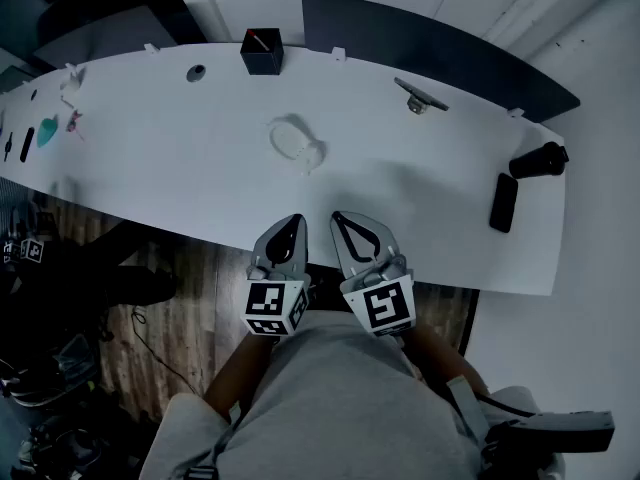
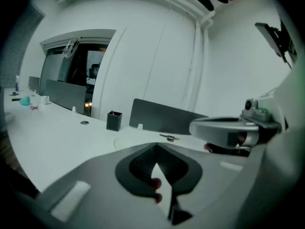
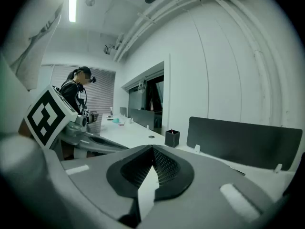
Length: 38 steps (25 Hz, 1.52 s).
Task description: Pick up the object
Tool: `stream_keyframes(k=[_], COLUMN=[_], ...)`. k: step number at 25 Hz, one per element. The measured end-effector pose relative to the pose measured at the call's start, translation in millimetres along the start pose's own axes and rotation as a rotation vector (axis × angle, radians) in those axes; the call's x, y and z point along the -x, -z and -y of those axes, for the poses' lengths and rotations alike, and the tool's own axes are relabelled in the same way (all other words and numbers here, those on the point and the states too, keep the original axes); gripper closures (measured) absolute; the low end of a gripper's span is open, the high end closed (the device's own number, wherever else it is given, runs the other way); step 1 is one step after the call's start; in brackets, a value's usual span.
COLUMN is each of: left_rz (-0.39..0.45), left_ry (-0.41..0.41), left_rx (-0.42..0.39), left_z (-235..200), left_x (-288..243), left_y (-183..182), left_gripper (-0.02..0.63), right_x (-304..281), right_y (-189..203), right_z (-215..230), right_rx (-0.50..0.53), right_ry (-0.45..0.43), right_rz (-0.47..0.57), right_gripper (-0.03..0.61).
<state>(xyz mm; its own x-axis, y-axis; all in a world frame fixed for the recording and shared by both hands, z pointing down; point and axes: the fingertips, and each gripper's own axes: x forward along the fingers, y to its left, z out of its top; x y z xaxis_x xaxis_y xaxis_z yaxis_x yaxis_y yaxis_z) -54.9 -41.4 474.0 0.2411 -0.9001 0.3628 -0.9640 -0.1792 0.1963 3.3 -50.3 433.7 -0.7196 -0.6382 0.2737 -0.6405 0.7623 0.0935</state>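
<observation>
A pale, see-through looped object (image 1: 295, 140) lies in the middle of the long white desk (image 1: 180, 178). Both grippers hover side by side over the desk's near edge, short of that object and apart from it. My left gripper (image 1: 293, 221) is shut with nothing between its jaws, and its own view shows the tips (image 2: 156, 149) meeting. My right gripper (image 1: 341, 218) is shut and empty too (image 3: 152, 149). In the left gripper view the right gripper (image 2: 228, 130) shows at the right. In the right gripper view the left gripper (image 3: 88, 141) shows at the left.
A black pen holder (image 1: 262, 52) stands at the desk's far edge before a dark divider panel (image 1: 440, 53). A metal clip (image 1: 420, 98), a black phone (image 1: 503, 202) and a black cylinder (image 1: 540, 160) lie to the right. Small items (image 1: 47, 131) sit far left. A person (image 3: 78, 89) stands beyond the desk.
</observation>
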Motion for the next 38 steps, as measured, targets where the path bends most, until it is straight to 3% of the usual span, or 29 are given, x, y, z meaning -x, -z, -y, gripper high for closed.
stream_keyframes(k=[5,7,11,17,19,20,22,26,32,36,38], left_rz=[-0.091,-0.175,-0.282,-0.348,-0.389,-0.404,-0.423,-0.442,-0.429,-0.436,-0.447], left_ry=[-0.056,-0.047,-0.036,-0.058,-0.088,-0.085,-0.037,0.035,0.064,0.082,0.099], left_rx=[-0.017,0.026,0.205,0.208,0.245,0.288,0.406,0.6,0.758,0.777,0.753], left_z=[-6.3,-22.4,-55.3,-84.8,-98.0,-102.6,-105.4,-115.0,-132.8,-136.4,-135.4], left_x=[-23.3,-37.7,-64.7,-99.7,-108.3,-113.3,-125.7,-154.4,-188.2,-204.6,-211.9], left_y=[15.2,28.4,48.5,51.9,60.9,65.2,73.2,86.7,94.8,95.6,95.8], left_gripper=[0.611,0.611,0.611,0.611,0.611,0.582,0.401,0.302,0.285,0.285,0.316], right_x=[-8.4,-22.7,-39.6,-59.4,-66.5,-69.0,-71.3,-71.2,-64.9,-63.6,-63.8], right_y=[14.9,16.0,9.9,11.7,10.6,10.5,12.6,19.1,26.8,32.5,34.1], right_z=[22.0,23.2,32.2,51.8,54.4,54.7,54.9,58.1,74.4,81.0,82.4], right_rx=[-0.075,-0.067,-0.033,-0.04,-0.056,-0.066,-0.072,-0.083,-0.098,-0.116,-0.112], right_ry=[-0.01,-0.016,-0.009,0.046,0.06,0.066,0.074,0.094,0.146,0.168,0.17], right_rz=[-0.018,-0.037,-0.065,-0.108,-0.113,-0.115,-0.128,-0.157,-0.183,-0.203,-0.211], right_gripper=[0.577,0.577,0.577,0.577,0.577,0.577,0.577,0.577,0.577,0.577,0.577])
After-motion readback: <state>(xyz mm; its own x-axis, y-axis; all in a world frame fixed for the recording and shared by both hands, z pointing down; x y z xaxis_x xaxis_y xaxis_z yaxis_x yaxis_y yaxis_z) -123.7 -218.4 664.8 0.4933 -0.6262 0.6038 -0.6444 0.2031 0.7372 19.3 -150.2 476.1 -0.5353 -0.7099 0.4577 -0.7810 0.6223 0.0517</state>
